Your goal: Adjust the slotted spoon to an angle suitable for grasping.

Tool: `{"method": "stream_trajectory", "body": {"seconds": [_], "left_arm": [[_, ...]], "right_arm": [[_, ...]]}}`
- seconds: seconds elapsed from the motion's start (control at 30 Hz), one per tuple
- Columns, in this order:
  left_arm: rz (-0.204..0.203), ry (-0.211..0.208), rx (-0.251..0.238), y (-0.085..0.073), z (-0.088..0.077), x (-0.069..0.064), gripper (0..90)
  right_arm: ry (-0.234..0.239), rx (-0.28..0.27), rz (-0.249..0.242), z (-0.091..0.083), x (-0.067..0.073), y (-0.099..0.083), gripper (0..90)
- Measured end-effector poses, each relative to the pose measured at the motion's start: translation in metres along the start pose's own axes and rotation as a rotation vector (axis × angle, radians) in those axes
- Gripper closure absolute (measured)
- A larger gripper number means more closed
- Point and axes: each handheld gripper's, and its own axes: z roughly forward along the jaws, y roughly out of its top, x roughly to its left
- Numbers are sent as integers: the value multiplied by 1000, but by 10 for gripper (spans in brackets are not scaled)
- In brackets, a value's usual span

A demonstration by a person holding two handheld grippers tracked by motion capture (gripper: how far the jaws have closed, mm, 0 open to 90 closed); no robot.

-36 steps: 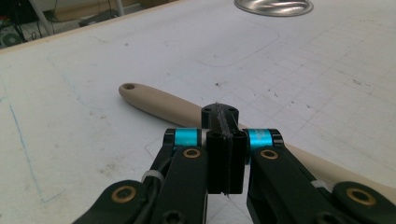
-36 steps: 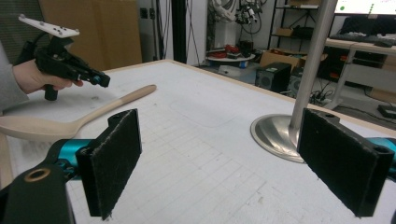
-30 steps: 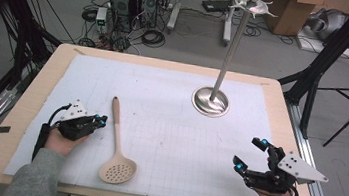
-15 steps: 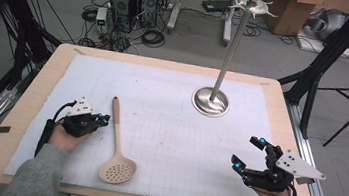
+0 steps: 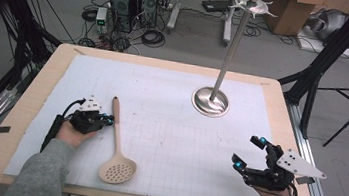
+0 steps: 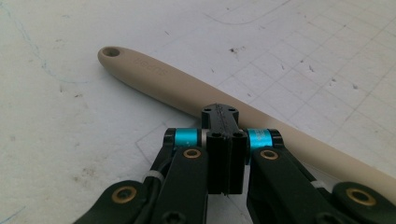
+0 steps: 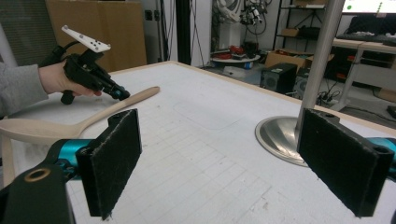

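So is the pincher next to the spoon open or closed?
Closed. The left gripper has its two black jaws pressed flat together with nothing between them, tips right beside the slotted spoon handle lying on the table.

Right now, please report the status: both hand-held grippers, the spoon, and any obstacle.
Left hand-held gripper shut, tips at the spoon handle, nothing held. Right hand-held gripper open, empty. Spoon flat on the table. Metal stand well apart.

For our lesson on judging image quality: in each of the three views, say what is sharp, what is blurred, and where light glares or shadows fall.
High view: even, soft light; the shiny round steel stand base glints, and fine detail is slightly soft.
Left gripper view: the shut left gripper and the beige slotted wooden spoon are crisp; hardly any shadow.
Right gripper view: the open right gripper has fuzzy black pads close up; the room behind looks softer.
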Motion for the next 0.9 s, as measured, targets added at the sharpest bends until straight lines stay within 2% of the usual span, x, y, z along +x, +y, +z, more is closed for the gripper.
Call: {"method": "stream_trajectory", "body": {"seconds": [0.5, 0.63, 0.9], "left_arm": [[-8, -35, 6, 7, 9, -2, 897], [17, -54, 11, 12, 17, -7, 897], [27, -85, 5, 19, 27, -12, 897]], "right_arm": [[15, 2, 0, 7, 0, 1, 128], [16, 5, 2, 8, 0, 2, 128], [9, -3, 6, 4, -2, 1, 128]]}}
